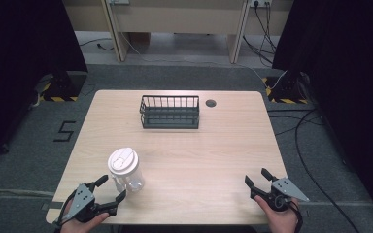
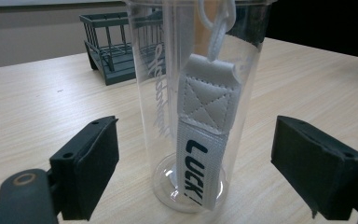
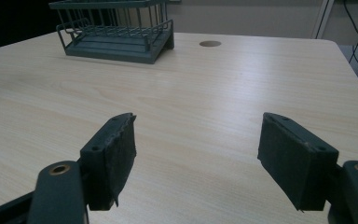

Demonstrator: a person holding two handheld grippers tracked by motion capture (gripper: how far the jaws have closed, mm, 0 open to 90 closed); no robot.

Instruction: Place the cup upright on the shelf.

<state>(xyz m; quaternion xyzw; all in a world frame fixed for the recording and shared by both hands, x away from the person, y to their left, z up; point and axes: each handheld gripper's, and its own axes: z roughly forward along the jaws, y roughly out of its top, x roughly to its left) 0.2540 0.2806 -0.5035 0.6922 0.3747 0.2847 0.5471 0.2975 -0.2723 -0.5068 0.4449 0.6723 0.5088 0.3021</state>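
Wide-spread, the left gripper (image 1: 110, 189) sits at the lower left of the high view, its jaws flanking but not touching the clear cup (image 1: 125, 170) with its white lid. At lower right, the right gripper (image 1: 257, 177) also gapes over bare table (image 1: 213, 150). Upper centre stands a dark rack (image 1: 170, 111).

Light wood-grain worktop (image 1: 213, 155) with a round cable hole (image 1: 211, 103) near the far edge, right of centre; a dark wire rack (image 1: 170, 111) sits at the far-edge middle, and a clear tumbler (image 1: 125, 170) with a white lid stands upright near the near-left corner.
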